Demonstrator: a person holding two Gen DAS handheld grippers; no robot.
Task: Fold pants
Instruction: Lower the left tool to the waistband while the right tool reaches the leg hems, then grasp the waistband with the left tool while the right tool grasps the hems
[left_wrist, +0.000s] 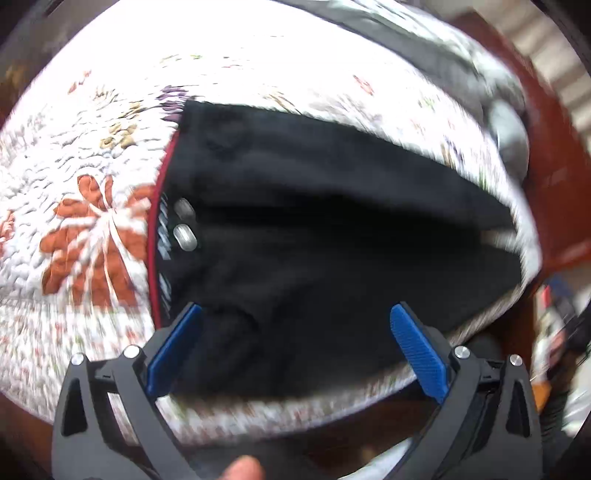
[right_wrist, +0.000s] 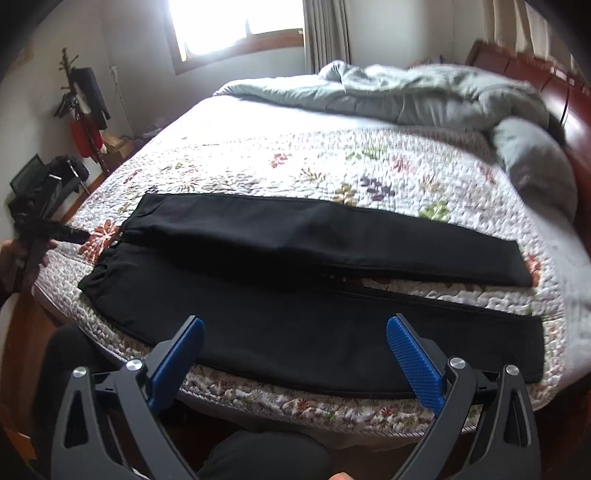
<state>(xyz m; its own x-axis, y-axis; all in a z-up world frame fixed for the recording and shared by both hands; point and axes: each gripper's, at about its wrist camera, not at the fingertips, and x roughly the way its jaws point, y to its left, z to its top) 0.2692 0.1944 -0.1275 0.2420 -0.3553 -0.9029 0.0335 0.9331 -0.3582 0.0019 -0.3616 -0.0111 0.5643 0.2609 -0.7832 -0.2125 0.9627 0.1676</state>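
Note:
Black pants (right_wrist: 295, 280) lie flat across the near side of the bed, waistband to the left, both legs stretched to the right with a narrow gap between them. My right gripper (right_wrist: 295, 325) hovers open over the near leg with nothing in it. In the blurred left wrist view, the pants (left_wrist: 314, 229) show their waistband with a red edge and two metal buttons (left_wrist: 184, 232). My left gripper (left_wrist: 295, 317) is open just above the waist end. From the right wrist view, the left gripper (right_wrist: 70, 232) sits at the bed's left edge, held by a hand.
A floral quilt (right_wrist: 332, 170) covers the bed. A crumpled grey duvet (right_wrist: 424, 96) and a pillow (right_wrist: 532, 162) lie at the far side by the red-brown headboard (right_wrist: 535, 70). A coat stand (right_wrist: 85, 107) is by the left wall. The person's dark-clad knees (right_wrist: 258, 461) are below the bed edge.

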